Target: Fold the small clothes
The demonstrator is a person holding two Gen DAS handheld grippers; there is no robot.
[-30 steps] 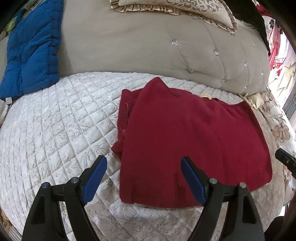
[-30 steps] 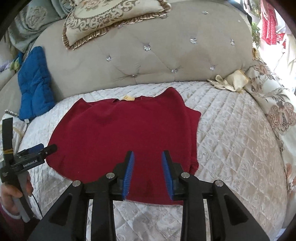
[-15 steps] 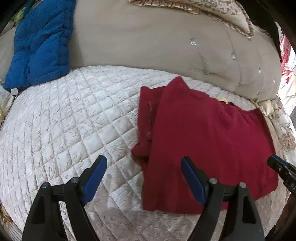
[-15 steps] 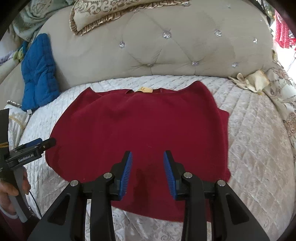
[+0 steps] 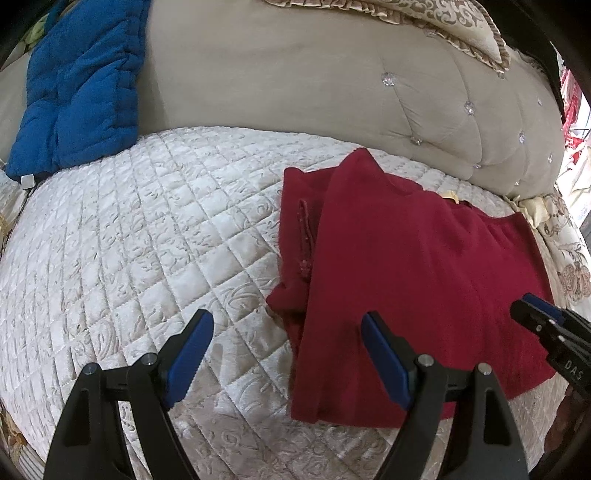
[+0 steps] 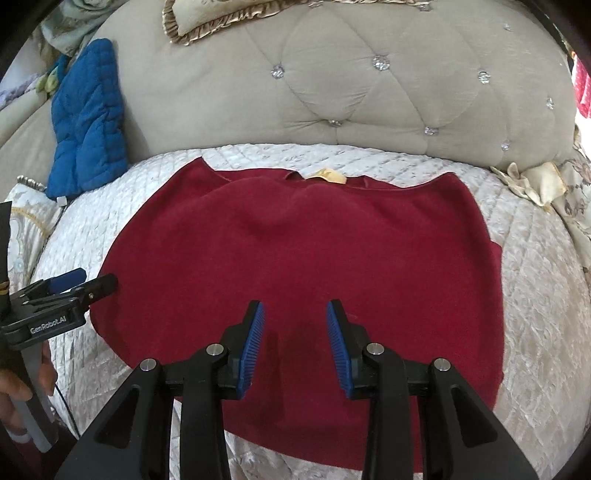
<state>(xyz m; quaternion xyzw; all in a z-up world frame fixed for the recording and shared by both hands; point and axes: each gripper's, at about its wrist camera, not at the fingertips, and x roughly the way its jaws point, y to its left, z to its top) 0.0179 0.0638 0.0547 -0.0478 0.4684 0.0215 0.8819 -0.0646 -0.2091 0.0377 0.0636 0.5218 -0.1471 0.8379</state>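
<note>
A dark red top (image 6: 306, 266) lies flat on the white quilted seat (image 6: 535, 295), neck label toward the backrest; its sleeves are folded in at the sides. In the left wrist view the top (image 5: 424, 280) lies right of centre with a folded sleeve (image 5: 299, 236) on its left side. My left gripper (image 5: 286, 354) is wide open and empty, just above the top's near left corner. My right gripper (image 6: 293, 339) is open and empty, hovering over the top's near hem. The left gripper also shows in the right wrist view (image 6: 79, 286), and the right gripper in the left wrist view (image 5: 539, 317).
A beige tufted backrest (image 6: 332, 85) rises behind the seat. A blue quilted cushion (image 6: 88, 122) leans at the left. A frilled patterned pillow (image 5: 424, 18) lies on top of the backrest. A cream cloth (image 6: 535, 181) sits at the right. My hand (image 6: 22, 387) holds the left gripper's handle.
Both grippers moved forward and lower toward the top. The left view shifted left, so the top's left edge now sits between its fingers. Both stayed open.
</note>
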